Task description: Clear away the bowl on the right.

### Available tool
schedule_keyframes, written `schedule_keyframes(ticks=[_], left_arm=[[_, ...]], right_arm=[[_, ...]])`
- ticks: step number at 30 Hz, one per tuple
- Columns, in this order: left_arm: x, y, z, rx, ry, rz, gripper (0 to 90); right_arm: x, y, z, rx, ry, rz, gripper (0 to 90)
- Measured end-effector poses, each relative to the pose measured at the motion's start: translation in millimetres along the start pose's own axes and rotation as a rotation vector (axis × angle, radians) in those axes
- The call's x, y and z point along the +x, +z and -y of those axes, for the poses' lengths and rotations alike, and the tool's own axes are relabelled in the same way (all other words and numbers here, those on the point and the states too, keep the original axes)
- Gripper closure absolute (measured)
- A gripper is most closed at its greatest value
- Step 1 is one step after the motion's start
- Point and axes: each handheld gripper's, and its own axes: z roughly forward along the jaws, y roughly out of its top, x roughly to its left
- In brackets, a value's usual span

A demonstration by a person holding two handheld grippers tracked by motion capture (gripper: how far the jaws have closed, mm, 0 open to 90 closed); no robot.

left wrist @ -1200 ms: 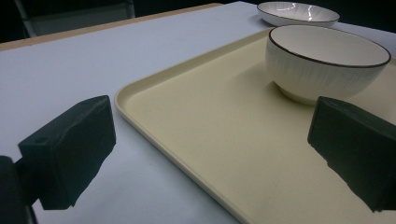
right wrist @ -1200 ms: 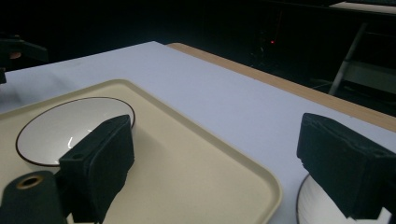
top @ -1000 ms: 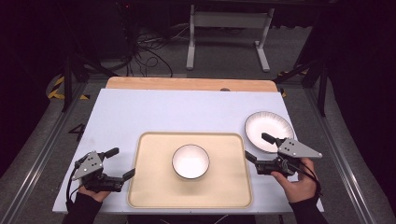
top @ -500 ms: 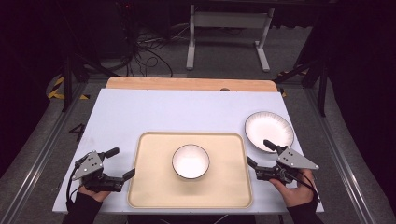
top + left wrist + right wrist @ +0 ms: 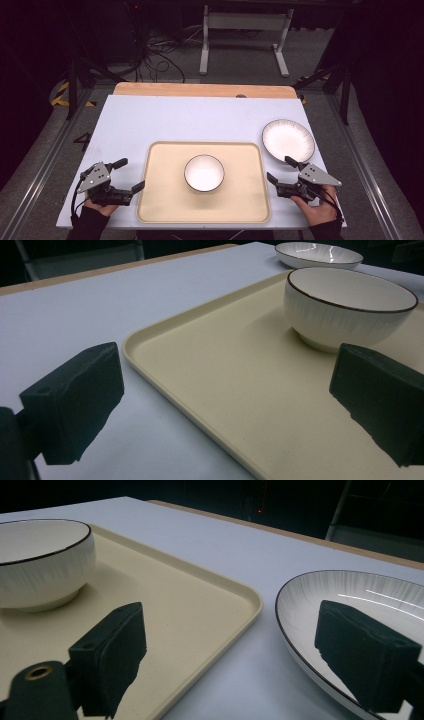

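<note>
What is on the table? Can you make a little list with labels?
tray: beige, near table edge
bowl: white, dark rim, on tray, upright
plate: white, on table right of tray, apart from it
left gripper: open, at tray's left edge
right gripper: open, between tray and plate
table: white top
</note>
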Motion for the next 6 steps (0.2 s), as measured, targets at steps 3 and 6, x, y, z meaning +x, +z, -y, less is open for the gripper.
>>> schedule_keyframes(ticks=[3, 6], left_arm=[[-0.5, 0.0, 0.1, -0.003, -0.009, 0.002, 1.7], [-0.5, 0.1, 0.2, -0.005, -0.009, 0.002, 1.7]], right_arm=[[-1.2, 0.7, 2.4, 0.007, 0.017, -0.001, 13.4], [-2.8, 0.9, 3.0, 0.003, 0.024, -0.002, 13.4]])
